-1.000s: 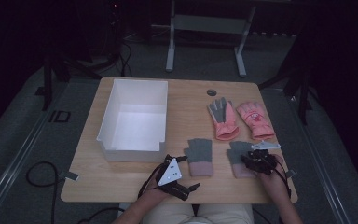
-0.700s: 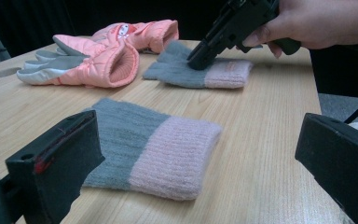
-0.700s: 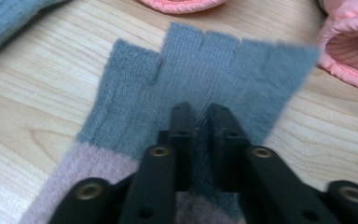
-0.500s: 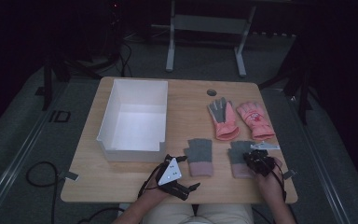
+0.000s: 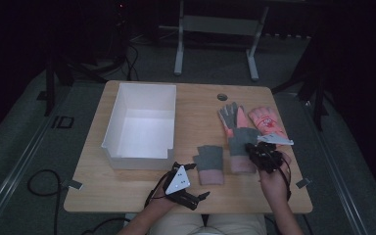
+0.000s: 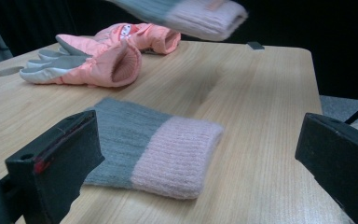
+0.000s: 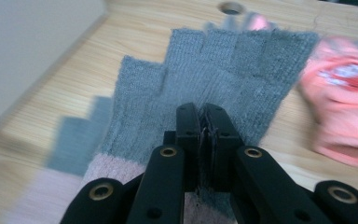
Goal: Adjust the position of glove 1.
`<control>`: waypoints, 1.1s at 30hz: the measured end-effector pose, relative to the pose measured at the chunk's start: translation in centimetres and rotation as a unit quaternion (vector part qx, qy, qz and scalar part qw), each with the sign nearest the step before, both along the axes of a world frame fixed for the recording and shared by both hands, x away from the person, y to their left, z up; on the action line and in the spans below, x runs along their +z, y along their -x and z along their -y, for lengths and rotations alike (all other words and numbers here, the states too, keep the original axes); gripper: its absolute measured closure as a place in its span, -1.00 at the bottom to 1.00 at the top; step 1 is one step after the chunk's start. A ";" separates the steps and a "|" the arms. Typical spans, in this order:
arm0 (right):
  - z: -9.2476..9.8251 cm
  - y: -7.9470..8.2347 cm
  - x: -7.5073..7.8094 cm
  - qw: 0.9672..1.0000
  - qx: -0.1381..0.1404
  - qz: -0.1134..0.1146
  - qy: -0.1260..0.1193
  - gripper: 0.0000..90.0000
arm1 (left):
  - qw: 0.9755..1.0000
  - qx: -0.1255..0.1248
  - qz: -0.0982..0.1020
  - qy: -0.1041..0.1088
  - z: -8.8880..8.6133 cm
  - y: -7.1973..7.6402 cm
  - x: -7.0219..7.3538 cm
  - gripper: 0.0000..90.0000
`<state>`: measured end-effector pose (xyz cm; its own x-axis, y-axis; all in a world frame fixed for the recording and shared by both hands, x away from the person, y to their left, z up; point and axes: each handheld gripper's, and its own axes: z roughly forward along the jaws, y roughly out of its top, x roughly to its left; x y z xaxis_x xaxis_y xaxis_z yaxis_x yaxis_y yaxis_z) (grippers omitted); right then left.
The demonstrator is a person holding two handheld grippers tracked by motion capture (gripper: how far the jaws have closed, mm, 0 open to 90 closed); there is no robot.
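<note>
So the big change: the right tool (image 5: 258, 152) has just clamped its jaws shut on the grey knitted fingerless glove with the pink ribbed cuff (image 7: 223, 79), pinching a fold of the knit near where grey meets pink. Compared with a second ago, when that glove lay flat on the wooden desk (image 5: 127, 188) to the right of the open white rectangular box (image 5: 139, 125), it now hangs off the desk. It has also drifted up-picture, overlapping the nearer of the two salmon-pink padded gloves with grey palms (image 5: 232, 117). To me that reads as the pick being done and the carry just starting, with the box as the likely drop spot.

The matching second grey-and-pink knitted glove (image 5: 209, 164) hasn't budged; it lies flat, just right of the box's near corner.

The left tool (image 5: 196, 196) sits at the near desk edge below the box, jaws wide apart with nothing between them, aimed at that second glove.

Orientation of the held glove: its long axis runs cuff to finger stubs. The stubs point away from the person, and the cuff trails back toward the tool.
</note>
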<state>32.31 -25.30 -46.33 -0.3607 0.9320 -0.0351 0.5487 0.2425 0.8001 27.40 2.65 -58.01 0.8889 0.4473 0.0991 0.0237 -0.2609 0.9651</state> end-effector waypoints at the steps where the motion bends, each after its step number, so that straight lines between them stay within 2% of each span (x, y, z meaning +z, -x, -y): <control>1: -0.7 -0.1 0.1 1.000 0.004 -0.001 -0.007 0.90 | 1.000 0.001 0.001 -0.001 0.0 0.0 0.0 -1.00; 7: -4.5 -0.4 -1.0 0.999 0.038 -0.013 -0.007 0.90 | 1.000 -0.002 0.001 -0.002 0.0 0.1 0.0 -1.00; 12: -6.2 -0.8 -2.6 0.998 0.053 -0.041 -0.019 0.90 | 1.000 0.000 0.003 -0.002 0.0 0.1 0.0 -1.00; 18: -7.1 -0.5 -4.9 0.996 0.047 -0.069 -0.026 0.90 | 1.000 0.005 0.005 -0.003 0.0 0.1 0.0 -1.00; 21: -7.4 -0.6 -5.9 0.995 0.050 -0.081 -0.020 0.90 | 1.000 0.006 0.005 -0.004 0.0 0.1 0.0 -1.00; 29: -7.6 -1.3 -7.2 0.994 0.051 -0.093 -0.012 0.89 | 1.000 0.012 0.004 -0.005 0.0 0.0 0.0 -1.00; 33: -7.6 -1.8 -8.1 0.993 0.056 -0.102 -0.011 0.85 | 1.000 0.025 0.001 -0.008 0.1 0.0 0.0 -1.00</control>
